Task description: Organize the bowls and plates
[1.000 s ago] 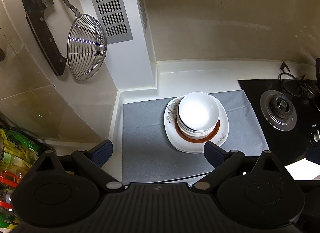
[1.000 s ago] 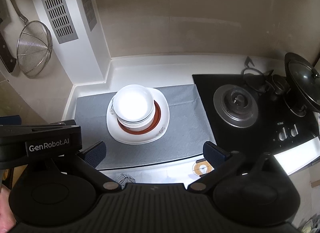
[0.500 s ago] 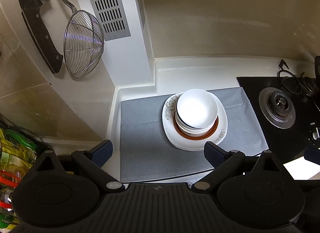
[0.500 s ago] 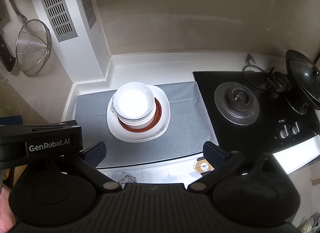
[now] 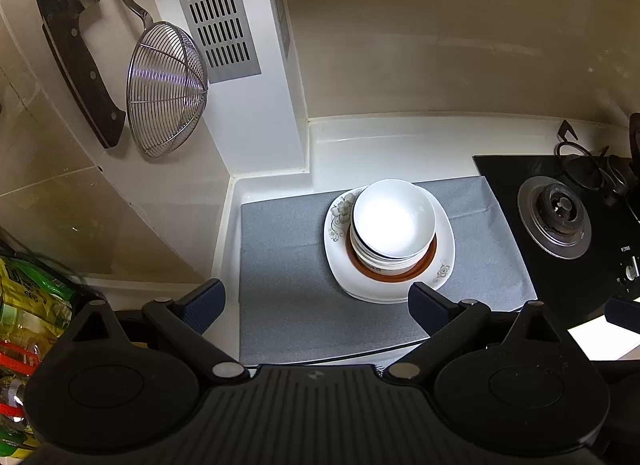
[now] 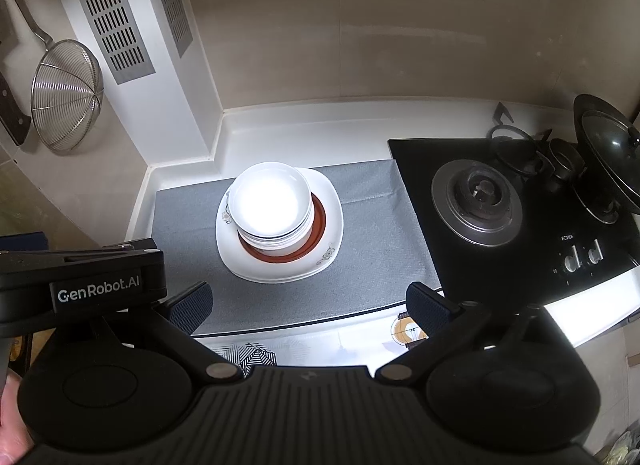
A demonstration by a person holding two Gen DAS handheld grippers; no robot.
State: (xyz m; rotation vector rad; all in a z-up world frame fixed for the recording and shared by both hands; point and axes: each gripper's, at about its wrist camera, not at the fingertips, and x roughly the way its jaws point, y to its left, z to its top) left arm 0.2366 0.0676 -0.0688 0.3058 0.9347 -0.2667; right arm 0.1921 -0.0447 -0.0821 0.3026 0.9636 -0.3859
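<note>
A stack of white bowls (image 6: 270,205) sits on a brown plate (image 6: 316,231), itself on a white square plate (image 6: 328,233) lying on a grey mat (image 6: 380,225). The right gripper (image 6: 308,305) hangs above the mat's near edge, jaws wide apart. A black stove (image 6: 500,225) lies beside the mat.

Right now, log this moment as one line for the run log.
left gripper: open, empty | right gripper: open, empty | bowls: stacked on plate | plate: on mat | phase: hovering
</note>
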